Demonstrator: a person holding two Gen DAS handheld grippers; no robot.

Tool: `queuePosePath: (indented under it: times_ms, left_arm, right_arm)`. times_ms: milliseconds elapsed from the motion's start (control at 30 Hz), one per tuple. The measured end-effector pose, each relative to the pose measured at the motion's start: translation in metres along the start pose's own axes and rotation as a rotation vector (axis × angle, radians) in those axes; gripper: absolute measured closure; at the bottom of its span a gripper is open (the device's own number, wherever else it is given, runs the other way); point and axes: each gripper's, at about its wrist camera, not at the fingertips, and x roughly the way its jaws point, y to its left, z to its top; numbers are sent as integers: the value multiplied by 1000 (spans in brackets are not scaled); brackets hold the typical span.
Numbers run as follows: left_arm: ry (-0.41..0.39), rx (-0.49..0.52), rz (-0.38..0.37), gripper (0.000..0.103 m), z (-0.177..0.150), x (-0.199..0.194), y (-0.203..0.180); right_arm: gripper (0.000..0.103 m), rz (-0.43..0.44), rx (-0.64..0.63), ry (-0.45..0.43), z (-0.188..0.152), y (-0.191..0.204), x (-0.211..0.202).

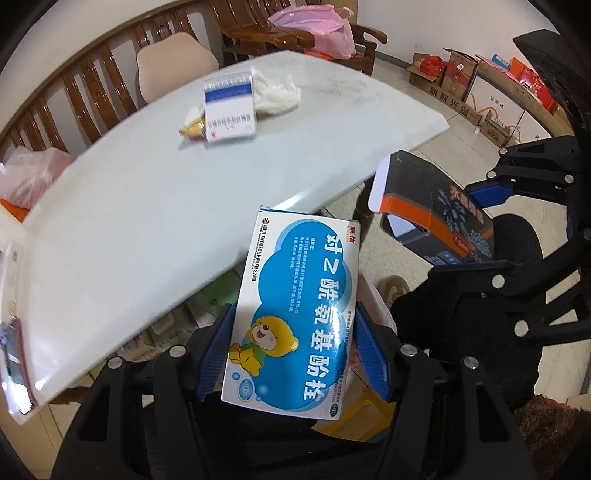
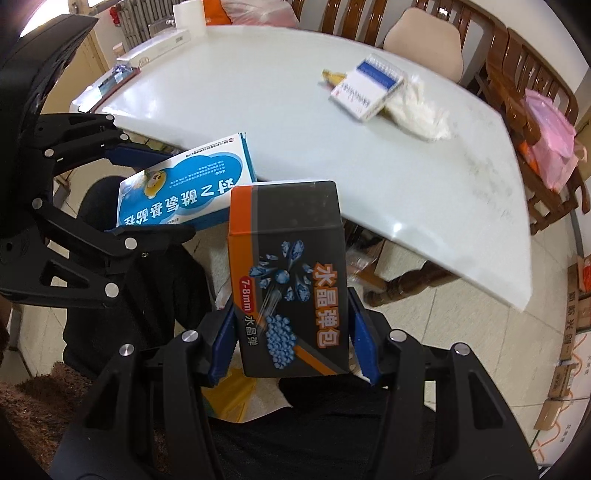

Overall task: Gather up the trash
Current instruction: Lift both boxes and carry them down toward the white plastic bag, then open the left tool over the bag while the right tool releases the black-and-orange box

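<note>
My left gripper (image 1: 295, 354) is shut on a blue and white medicine box with a yellow bear (image 1: 295, 314), held off the white table's front edge; the box also shows in the right wrist view (image 2: 184, 184). My right gripper (image 2: 291, 339) is shut on a dark grey and orange box with blue crystals (image 2: 291, 277), seen in the left wrist view (image 1: 436, 206) to the right. On the table (image 1: 147, 206) lie a blue and white carton (image 1: 229, 110), a crumpled white tissue (image 1: 277, 92) and a gold wrapper (image 1: 192, 127).
Below the grippers sits a bag or bin with yellow and white contents (image 2: 236, 395). Wooden chairs (image 1: 92, 85) and a pink bag (image 1: 317, 26) stand behind the table. Cardboard boxes (image 1: 461, 85) line the far wall. Boxes and a paper roll (image 2: 188, 14) sit at the table's far-left end.
</note>
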Motion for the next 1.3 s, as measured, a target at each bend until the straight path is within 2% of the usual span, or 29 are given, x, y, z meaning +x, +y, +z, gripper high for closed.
queuePosePath:
  times_ms: [367, 567, 700, 933, 1300]
  left_arm:
    - [78, -40, -21, 41, -35, 61, -1]
    - [116, -50, -56, 41, -45, 100, -1]
    - [167, -80, -109, 41, -53, 130, 1]
    - [253, -89, -113, 41, -59, 176, -2]
    - [374, -124, -176, 41, -61, 240, -5]
  right_arm:
    - [49, -7, 19, 50, -15, 2, 51]
    - [49, 0, 39, 81, -20, -1, 81]
    - [49, 17, 69, 109, -25, -8, 108]
    - [49, 4, 87, 155, -31, -12, 156]
    - [49, 17, 120, 238, -31, -24, 230]
